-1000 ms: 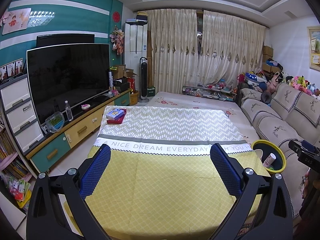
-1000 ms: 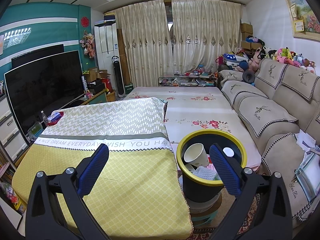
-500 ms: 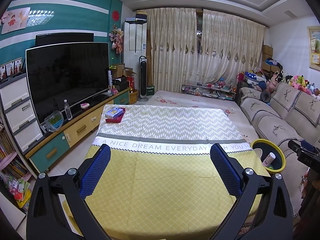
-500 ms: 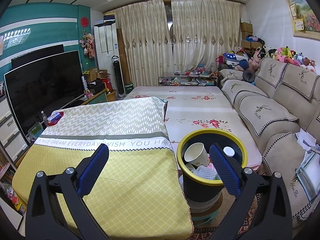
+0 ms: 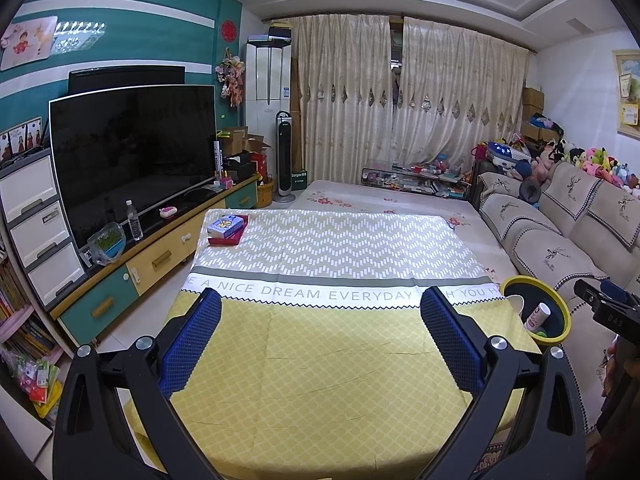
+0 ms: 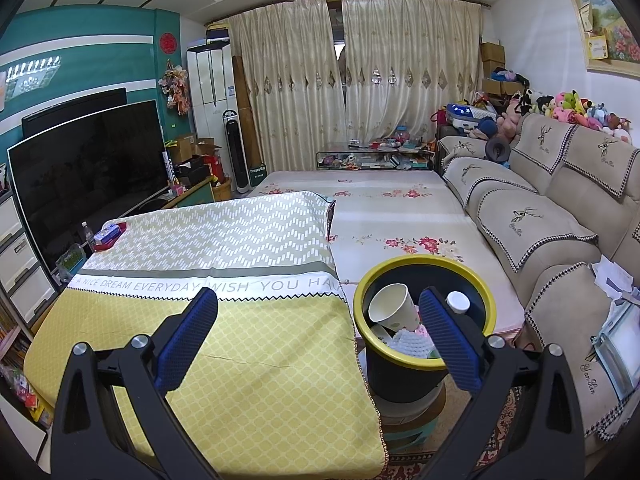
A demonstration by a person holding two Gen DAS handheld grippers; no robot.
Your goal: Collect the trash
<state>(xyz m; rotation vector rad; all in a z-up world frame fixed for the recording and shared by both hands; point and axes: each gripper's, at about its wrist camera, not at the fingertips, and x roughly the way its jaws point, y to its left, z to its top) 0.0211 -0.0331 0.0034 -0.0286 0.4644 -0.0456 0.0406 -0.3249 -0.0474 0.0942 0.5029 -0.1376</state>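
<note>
Comparing this moment with the views of a second ago, almost nothing has shifted: the left view has drifted a touch, while the right view sits as it did, so both claws look parked rather than working. The left claw (image 5: 320,354) hangs spread wide and empty above the tabletop (image 5: 344,392), aimed level down the yellow patterned cloth; the right claw (image 6: 318,354) is likewise spread and empty, straddling the cloth's right edge and the trash bin (image 6: 424,274). That yellow-rimmed bin, just beside the tabletop, already holds a paper cup (image 6: 394,308), a white-capped bottle (image 6: 458,302) and crumpled white packaging (image 6: 412,342). No loose rubbish shows on the near cloth; only a tissue box (image 5: 225,226) on a red tray (image 5: 224,240) sits at the far left corner, well apart from both claws. My judgement is that collection is at or near its end, unless trash lies outside these views.
</note>
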